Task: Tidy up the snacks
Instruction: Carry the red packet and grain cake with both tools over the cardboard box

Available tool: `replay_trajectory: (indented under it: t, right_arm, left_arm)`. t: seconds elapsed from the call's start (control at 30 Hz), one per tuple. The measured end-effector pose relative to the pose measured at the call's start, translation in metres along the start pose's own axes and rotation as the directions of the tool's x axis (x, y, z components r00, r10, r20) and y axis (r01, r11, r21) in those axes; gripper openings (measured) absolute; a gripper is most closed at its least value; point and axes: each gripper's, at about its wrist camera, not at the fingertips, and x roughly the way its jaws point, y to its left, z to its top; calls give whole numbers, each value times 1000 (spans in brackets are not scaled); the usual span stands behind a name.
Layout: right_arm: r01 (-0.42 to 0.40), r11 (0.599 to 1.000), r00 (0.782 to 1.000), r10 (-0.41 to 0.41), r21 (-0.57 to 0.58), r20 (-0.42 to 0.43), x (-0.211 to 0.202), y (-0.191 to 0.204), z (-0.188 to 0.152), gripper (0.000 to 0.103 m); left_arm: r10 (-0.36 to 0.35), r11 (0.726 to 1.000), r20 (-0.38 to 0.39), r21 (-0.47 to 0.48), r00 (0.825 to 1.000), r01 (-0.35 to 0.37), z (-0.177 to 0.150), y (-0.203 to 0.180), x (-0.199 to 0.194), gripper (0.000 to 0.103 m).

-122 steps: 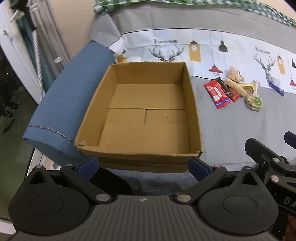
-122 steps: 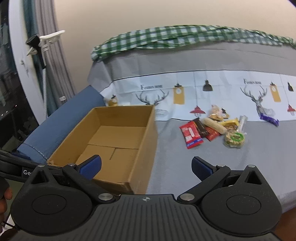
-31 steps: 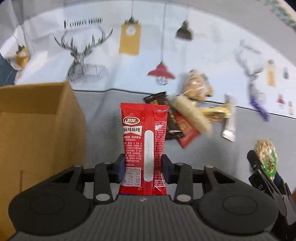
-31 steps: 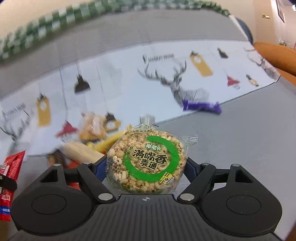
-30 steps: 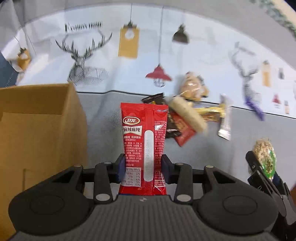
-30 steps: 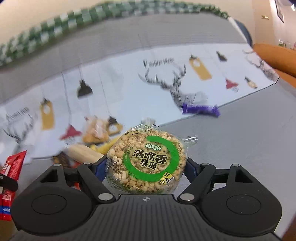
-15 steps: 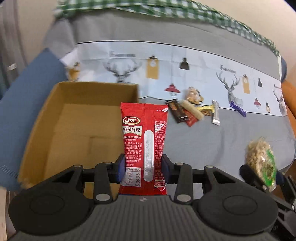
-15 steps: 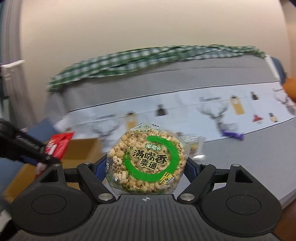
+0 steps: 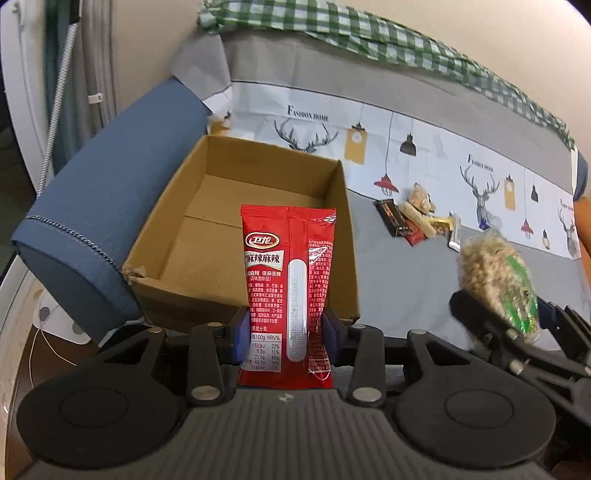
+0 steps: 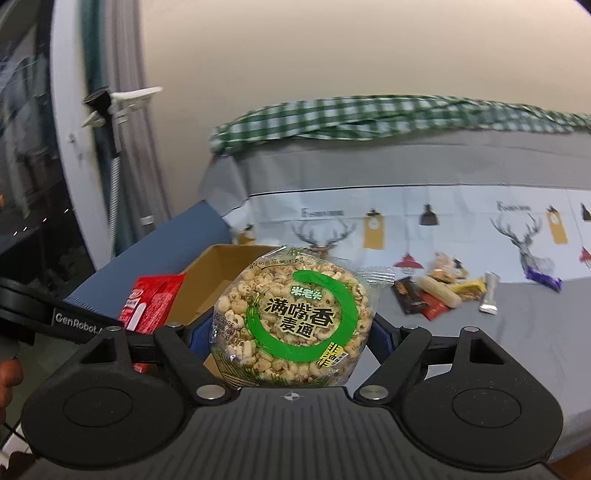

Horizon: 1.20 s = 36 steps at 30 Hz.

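Left gripper point(image 9: 287, 334) grips red packet point(image 9: 288, 280), right gripper point(image 10: 291, 339) grips puffed-grain pack point(image 10: 295, 321) (cardboard box point(image 9: 177, 229) ahead).

Grey deer-print sofa cover point(image 9: 424, 155), green checked cloth point(image 10: 369, 118), beige wall point(image 10: 332, 55).

This was a home, most likely a living room. Ahead of the left claw point(image 9: 284, 332) stretched a sofa point(image 9: 424, 295) under a grey cover printed with deer and hanging lamps point(image 9: 384, 147), a green checked cloth point(image 9: 369, 33) draped along its backrest. To the claw's left rose a blue padded armrest point(image 9: 110, 192), with curtains point(image 9: 92, 62) and a plain cream wall point(image 10: 332, 48) beyond.
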Motion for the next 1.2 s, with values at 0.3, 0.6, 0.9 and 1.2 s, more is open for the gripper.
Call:
replay_trajectory:
  t: [0.3, 0.6, 0.9, 1.2]
  right_arm:
    - [-14, 1000, 1000, 14, -27, 0, -5, 11, 2, 81]
    - [-13, 1000, 1000, 13, -22, -6, -1, 11, 0, 81]
    - [-25, 1000, 999, 25, -7, -32, 9, 13, 2, 81]
    - [-47, 999, 996, 45, -18, -78, 28, 12, -1, 81]
  left_arm:
    - [-4, 1000, 14, 7, 1000, 4, 0, -3, -3, 44]
    - [13, 1000, 21, -4, 1000, -13, 2, -1, -2, 44]
    - [46, 999, 21, -22, 999, -46, 9, 8, 0, 44]
    - [81, 996, -3, -20, 997, -81, 22, 25, 17, 44]
